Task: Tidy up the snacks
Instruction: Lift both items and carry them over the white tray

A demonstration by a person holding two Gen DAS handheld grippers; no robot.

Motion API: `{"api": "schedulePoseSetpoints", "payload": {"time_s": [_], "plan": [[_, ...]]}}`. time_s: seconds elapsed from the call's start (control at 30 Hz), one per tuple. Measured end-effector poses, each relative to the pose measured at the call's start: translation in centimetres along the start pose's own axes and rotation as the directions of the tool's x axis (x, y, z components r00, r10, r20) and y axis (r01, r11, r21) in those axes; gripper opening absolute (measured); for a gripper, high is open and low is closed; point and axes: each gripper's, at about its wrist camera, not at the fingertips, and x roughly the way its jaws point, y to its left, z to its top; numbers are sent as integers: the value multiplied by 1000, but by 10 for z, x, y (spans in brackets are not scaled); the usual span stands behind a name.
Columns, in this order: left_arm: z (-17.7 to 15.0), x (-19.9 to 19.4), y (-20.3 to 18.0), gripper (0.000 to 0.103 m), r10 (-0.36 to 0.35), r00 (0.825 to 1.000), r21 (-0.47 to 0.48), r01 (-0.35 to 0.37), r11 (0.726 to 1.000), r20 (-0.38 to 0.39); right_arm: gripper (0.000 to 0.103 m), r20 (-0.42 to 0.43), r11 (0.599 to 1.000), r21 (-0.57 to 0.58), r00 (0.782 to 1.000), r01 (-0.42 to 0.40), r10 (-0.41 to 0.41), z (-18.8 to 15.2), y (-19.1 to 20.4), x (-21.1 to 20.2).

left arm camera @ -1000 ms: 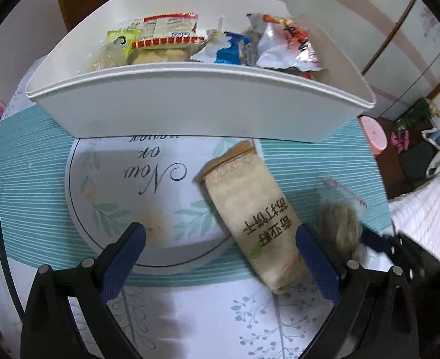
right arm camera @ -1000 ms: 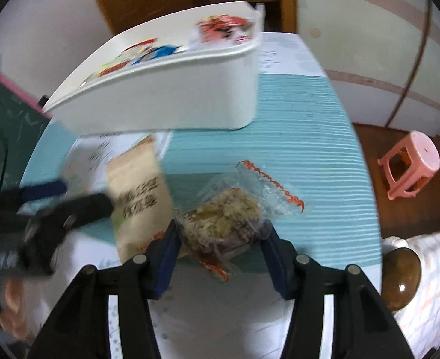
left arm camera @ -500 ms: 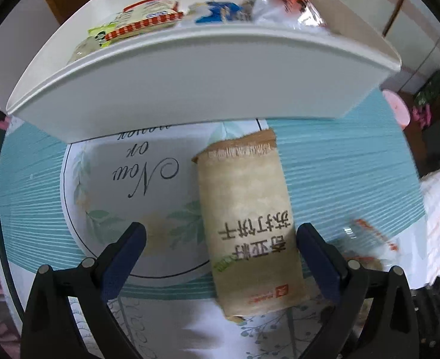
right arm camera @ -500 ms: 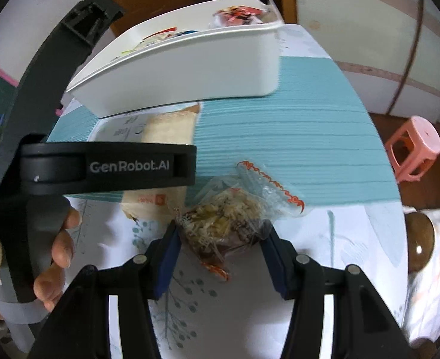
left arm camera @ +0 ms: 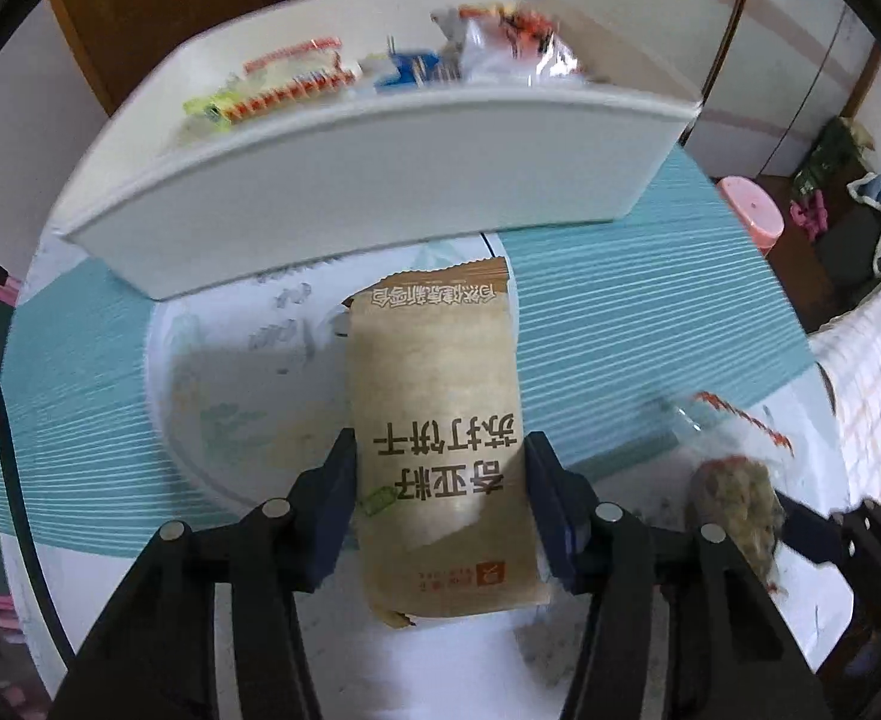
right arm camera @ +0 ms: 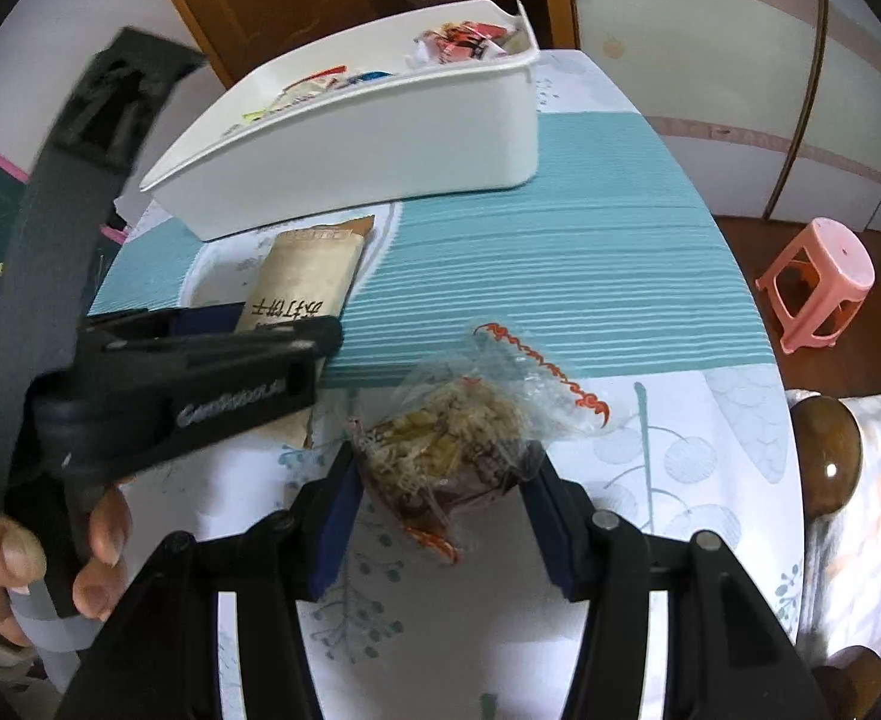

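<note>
From the left wrist camera, our left hand-held gripper (left arm camera: 440,498) is closing its jaws around the tan cracker packet (left arm camera: 437,438), which lies on the counter (left arm camera: 620,330) just in front of the white bin (left arm camera: 380,180) where a few other snacks already sit. The blue pads are at the packet's lower half on both long edges, so the long far end would stick out past the jaws; if we lift from here it could droop or swing, and clip the bin's near wall instead of clearing it. A hard squeeze might also crush whatever is inside. From the right wrist camera, our right hand-held gripper (right arm camera: 443,480) is pinching the clear-wrapped snack (right arm camera: 452,444), a crumbly-looking lump in crinkly film with loose flaps poking out ahead. It's a bit hard to tell whether the pads have the lump itself or mostly the film, and if it's mostly film it could slide out on the way to the bin. The left gripper and the hand (right arm camera: 38,552) holding it are right beside this one, so both heading for the bin at once risks a bump.
</note>
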Motion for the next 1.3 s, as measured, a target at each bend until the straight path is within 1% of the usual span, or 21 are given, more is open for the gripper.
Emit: {"api": "schedulePoseSetpoints", "payload": {"time_s": [0.07,0.17,0.23,0.33,0.37,0.4,0.5,0.57,0.63,0.7,0.73,0.8,0.9,0.97,1.03,1.1,1.17,1.2,1.23,1.3], "plan": [[2,-16,-6,52,-8,1000,5,8,1000,29,53,12,1000,-19,1000,-11,11,3,7,-6],[2,-51,2,52,-6,997,23,4,1000,82,53,40,999,-49,999,-21,22,5,18,-19],[1,-72,8,52,4,993,41,-9,999,120,53,69,997,-76,997,-31,37,12,29,-32],[11,-111,20,52,30,982,70,-44,997,189,53,123,992,-120,991,-34,48,26,42,-52],[15,-119,27,52,39,978,78,-56,995,205,53,140,991,-132,989,-30,49,31,47,-59],[27,-126,30,52,50,974,87,-71,994,223,53,160,989,-147,986,-25,48,37,53,-68],[53,-144,49,52,88,959,104,-120,987,269,53,231,982,-188,972,11,34,60,67,-95],[68,-160,60,52,106,951,103,-142,985,292,53,287,977,-207,958,47,15,82,76,-117],[82,-177,69,52,123,941,102,-162,982,316,53,329,975,-212,944,66,8,100,80,-135],[96,-192,75,53,144,927,104,-190,976,346,53,369,973,-216,929,85,0,121,84,-152],[105,-201,79,53,156,918,104,-207,973,365,53,398,972,-213,917,102,-9,136,87,-164],[117,-212,83,53,180,902,100,-237,966,392,53,433,971,-208,901,120,-19,159,91,-179],[137,-222,87,53,211,883,91,-272,958,419,53,468,971,-198,883,133,-26,191,96,-193],[153,-224,92,53,232,872,82,-294,952,430,53,476,971,-192,879,142,-34,211,100,-191],[169,-221,96,53,250,866,70,-308,949,432,53,477,973,-179,878,148,-46,229,101,-187],[184,-215,99,53,252,870,55,-302,952,424,53,475,971,-171,877,166,-67,243,103,-181],[199,-204,105,53,244,879,37,-283,958,411,53,468,970,-165,880,177,-81,252,104,-173],[203,-199,107,53,239,883,30,-274,961,403,53,458,971,-159,885,179,-88,260,103,-163],[211,-190,110,53,231,891,23,-260,965,392,53,449,971,-157,889,178,-91,261,104,-160],[216,-174,112,53,224,900,13,-246,969,374,53,428,972,-151,898,180,-100,267,103,-141]]}}
